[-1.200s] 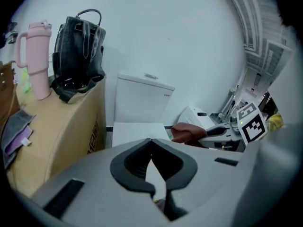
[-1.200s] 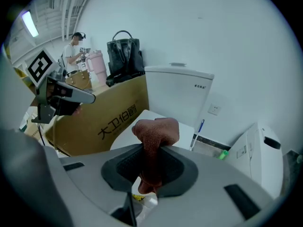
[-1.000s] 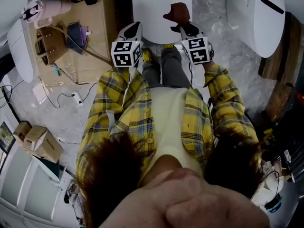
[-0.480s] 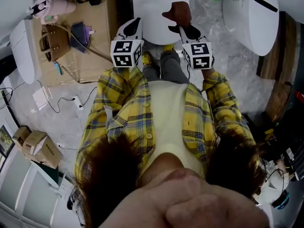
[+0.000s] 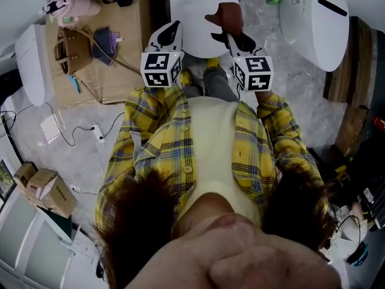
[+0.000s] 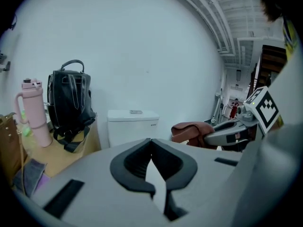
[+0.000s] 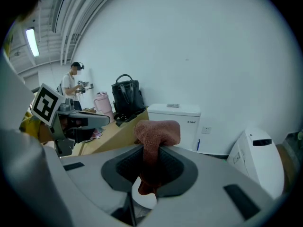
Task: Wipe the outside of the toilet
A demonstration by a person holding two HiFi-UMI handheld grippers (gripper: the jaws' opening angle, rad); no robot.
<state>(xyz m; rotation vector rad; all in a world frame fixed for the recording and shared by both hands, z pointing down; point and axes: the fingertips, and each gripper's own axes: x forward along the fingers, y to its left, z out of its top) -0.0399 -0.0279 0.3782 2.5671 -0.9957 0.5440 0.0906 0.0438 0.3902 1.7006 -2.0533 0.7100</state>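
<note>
The person stands in front of the toilet [image 5: 194, 17] with both forearms held forward, side by side, in yellow plaid sleeves [image 5: 147, 110].

The left gripper [image 5: 168, 34] reaches over the near left edge of the toilet. In its own view its jaws are pressed together at the tips with nothing between them [image 6: 150, 143], and they point toward the toilet tank [image 6: 132, 124].

The right gripper [image 5: 231, 36] reaches over the near right edge of the toilet. Its jaws are clamped on a brown cloth [image 7: 156, 141], whose free end bunches up above the jaws. From the head view the cloth [image 5: 224, 15] hangs over the right side of the toilet lid; whether it touches the lid cannot be told.

Left of the toilet is a wooden table [image 5: 129, 35] with a pink bottle [image 5: 69, 6], a brown bag [image 5: 63, 47] and a black backpack [image 6: 71, 98]. Right of the toilet stands a second toilet [image 5: 313, 20]. Another person [image 7: 73, 84] stands far off, beyond the table.
</note>
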